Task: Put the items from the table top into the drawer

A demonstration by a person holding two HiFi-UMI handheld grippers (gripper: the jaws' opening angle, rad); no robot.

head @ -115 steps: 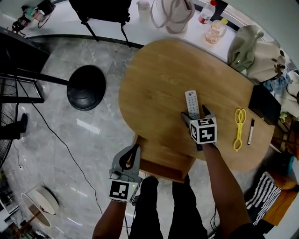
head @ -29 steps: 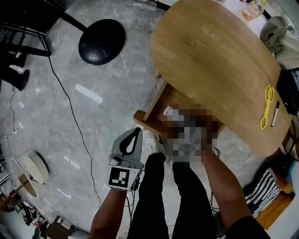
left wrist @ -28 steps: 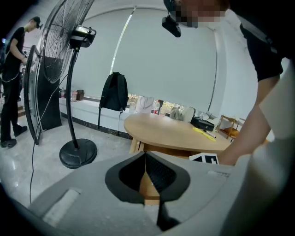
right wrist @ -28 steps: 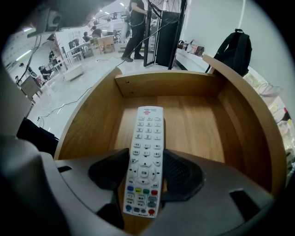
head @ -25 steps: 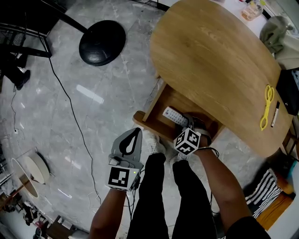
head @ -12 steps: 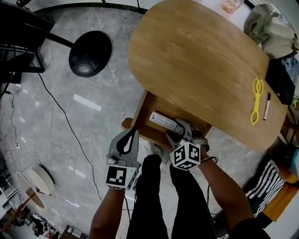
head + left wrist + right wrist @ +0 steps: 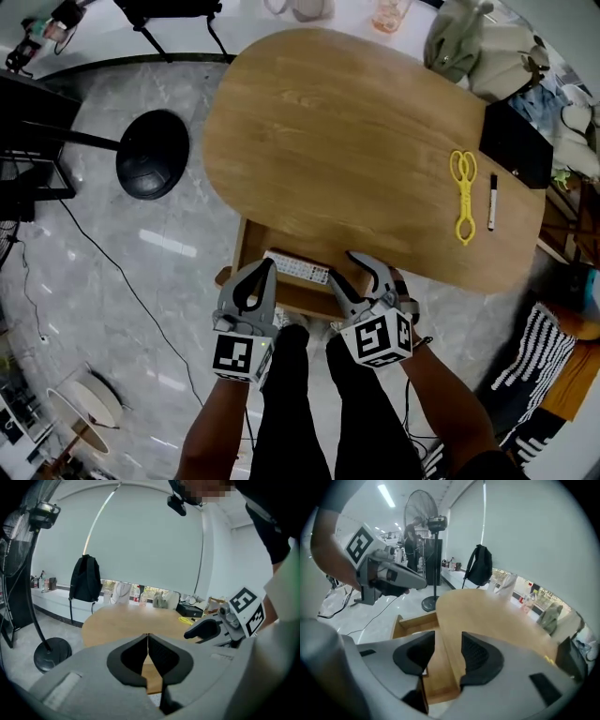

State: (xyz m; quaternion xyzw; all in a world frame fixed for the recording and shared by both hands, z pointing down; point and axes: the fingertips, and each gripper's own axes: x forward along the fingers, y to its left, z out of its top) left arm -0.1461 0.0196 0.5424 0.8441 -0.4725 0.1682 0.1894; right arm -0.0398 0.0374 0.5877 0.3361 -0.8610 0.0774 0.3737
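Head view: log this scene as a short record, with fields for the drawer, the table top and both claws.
drawer: open wooden drawer, pulled out from under the table's near edge
in drawer: white remote control
table top: oval wooden table, bearing a yellow scissor-handled tool and a black-and-white marker pen side by side near its right end
left claw: jaws together, empty
right claw: jaws apart and closing, nothing between them
left to stow: the yellow tool and the pen

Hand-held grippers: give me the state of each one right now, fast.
Grey left hand-held gripper: shut, empty.
Grey right hand-held gripper: jaws apart and closing, nothing between them.
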